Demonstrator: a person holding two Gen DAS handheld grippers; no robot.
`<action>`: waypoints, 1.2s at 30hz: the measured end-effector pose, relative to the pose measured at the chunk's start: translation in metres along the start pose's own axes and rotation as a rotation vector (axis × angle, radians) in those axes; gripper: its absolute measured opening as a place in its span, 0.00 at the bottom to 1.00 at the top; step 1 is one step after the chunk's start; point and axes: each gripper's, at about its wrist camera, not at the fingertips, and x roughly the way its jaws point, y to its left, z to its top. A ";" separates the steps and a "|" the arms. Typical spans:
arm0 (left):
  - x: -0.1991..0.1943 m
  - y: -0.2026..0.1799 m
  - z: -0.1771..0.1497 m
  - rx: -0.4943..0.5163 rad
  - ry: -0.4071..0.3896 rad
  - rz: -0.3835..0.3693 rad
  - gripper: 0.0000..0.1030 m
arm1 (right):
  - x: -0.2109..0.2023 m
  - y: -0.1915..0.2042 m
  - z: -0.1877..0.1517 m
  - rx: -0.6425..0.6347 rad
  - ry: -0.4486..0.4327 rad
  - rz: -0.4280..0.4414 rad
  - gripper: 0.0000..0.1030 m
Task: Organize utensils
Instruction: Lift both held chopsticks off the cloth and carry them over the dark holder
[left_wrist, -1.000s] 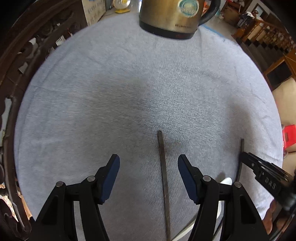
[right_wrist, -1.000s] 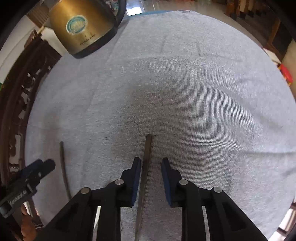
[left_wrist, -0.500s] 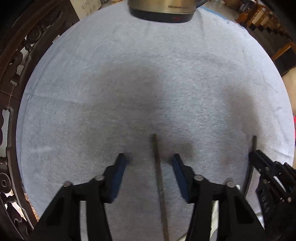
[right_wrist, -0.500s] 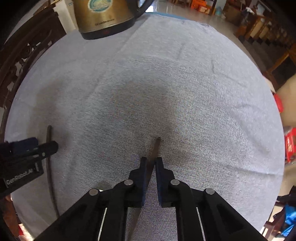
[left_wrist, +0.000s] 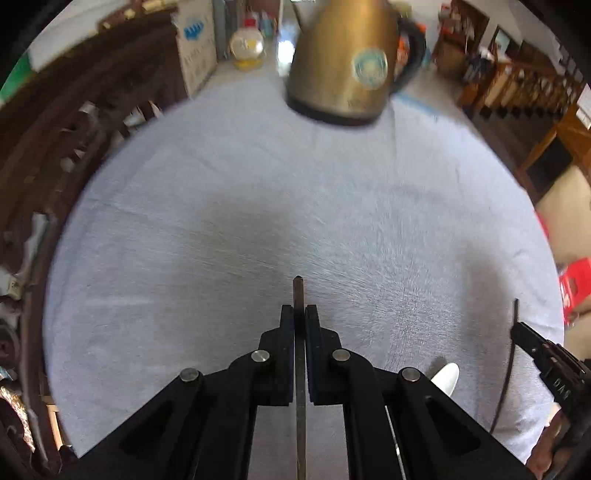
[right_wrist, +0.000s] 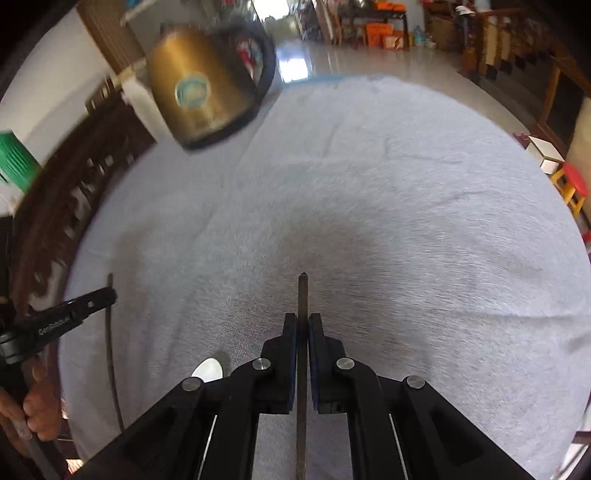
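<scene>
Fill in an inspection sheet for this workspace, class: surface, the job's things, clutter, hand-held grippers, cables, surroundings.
Surface: round table under a grey cloth.
Job's things: left chopstick and right chopstick, one in each hand-held gripper; white spoon near the table's near edge.
Clutter: brass-coloured kettle at the far edge.
Grippers: left hand-held gripper shut on its chopstick; right hand-held gripper shut on its chopstick.
Cables: nothing seen.
Surroundings: carved wooden chair, wooden railing.
</scene>
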 end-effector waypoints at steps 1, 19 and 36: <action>-0.014 0.006 -0.005 -0.007 -0.030 0.000 0.05 | -0.010 -0.005 -0.003 0.011 -0.028 0.019 0.06; -0.215 0.019 -0.133 -0.067 -0.480 -0.024 0.05 | -0.217 -0.033 -0.095 0.085 -0.569 0.056 0.06; -0.331 -0.018 -0.197 -0.074 -0.730 -0.129 0.05 | -0.310 -0.001 -0.147 0.116 -0.816 0.172 0.06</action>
